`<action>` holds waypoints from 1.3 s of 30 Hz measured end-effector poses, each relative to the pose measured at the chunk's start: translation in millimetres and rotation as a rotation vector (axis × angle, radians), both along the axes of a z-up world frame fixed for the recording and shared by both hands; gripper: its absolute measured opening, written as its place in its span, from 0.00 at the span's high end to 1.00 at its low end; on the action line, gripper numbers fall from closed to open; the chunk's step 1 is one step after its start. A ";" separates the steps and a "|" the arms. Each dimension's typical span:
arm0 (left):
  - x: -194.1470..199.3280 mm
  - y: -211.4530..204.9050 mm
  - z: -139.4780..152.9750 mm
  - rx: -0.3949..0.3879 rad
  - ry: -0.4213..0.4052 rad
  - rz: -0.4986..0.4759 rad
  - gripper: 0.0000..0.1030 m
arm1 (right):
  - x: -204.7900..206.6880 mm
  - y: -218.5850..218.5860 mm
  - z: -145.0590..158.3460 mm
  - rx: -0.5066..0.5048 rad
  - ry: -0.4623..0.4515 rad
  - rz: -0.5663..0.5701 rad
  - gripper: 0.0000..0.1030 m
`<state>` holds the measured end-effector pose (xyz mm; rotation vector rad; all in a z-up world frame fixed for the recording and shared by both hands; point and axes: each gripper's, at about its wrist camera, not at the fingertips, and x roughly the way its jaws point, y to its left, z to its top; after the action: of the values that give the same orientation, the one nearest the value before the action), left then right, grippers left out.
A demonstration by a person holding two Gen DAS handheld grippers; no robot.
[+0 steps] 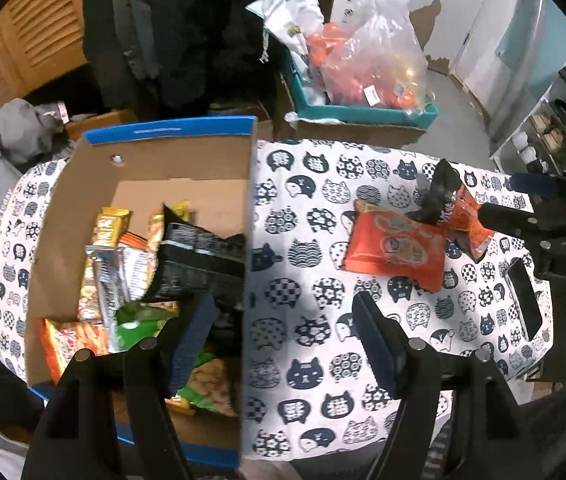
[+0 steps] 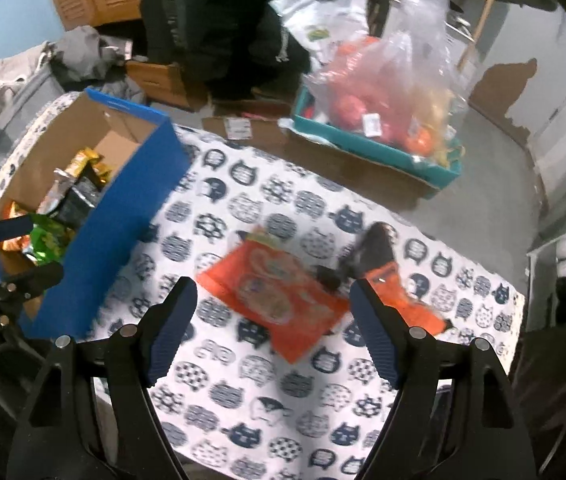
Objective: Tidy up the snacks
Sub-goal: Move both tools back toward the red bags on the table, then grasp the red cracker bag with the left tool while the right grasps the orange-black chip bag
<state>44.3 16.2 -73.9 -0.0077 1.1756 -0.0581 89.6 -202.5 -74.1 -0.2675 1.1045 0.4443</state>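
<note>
A cardboard box with blue outer walls [image 1: 171, 160] [image 2: 139, 184] stands on the left of the cat-print tablecloth [image 1: 323, 184] and holds several snack packets [image 1: 123, 264]. A flat orange packet [image 1: 395, 252] [image 2: 279, 292] lies on the cloth to its right. Beside it lie a black packet [image 1: 441, 196] [image 2: 371, 252] and a small orange one [image 1: 475, 220] [image 2: 403, 300]. My left gripper [image 1: 283, 320] [image 2: 27, 250] is open and empty, straddling the box's right wall. My right gripper [image 2: 275, 312] [image 1: 519, 200] is open above the flat orange packet, its pads apart from it.
Behind the table, a teal tray [image 1: 363, 112] [image 2: 383, 152] with a clear plastic bag of goods sits on a brown carton on the floor. Grey clothes [image 1: 15, 136] are heaped at the left. Shelves with shoes [image 1: 551, 132] stand at the right. Dark coats hang at the back.
</note>
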 end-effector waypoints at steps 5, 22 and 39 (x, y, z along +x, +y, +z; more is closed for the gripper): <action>14.1 -20.0 -6.9 0.003 0.030 -0.006 0.27 | 7.6 -26.7 -10.6 -0.049 0.006 0.015 0.23; 61.2 -71.6 -60.4 0.049 0.125 -0.057 0.27 | 46.6 -79.7 -84.9 -0.157 0.071 0.102 0.23; 69.9 -76.8 -104.4 0.031 0.239 -0.067 0.27 | 74.6 -74.9 -150.5 -0.234 0.154 0.167 0.21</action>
<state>114.2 -60.6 -178.2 0.0533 1.4157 -0.1009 164.2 -277.4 -224.5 -0.5412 1.2927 0.4900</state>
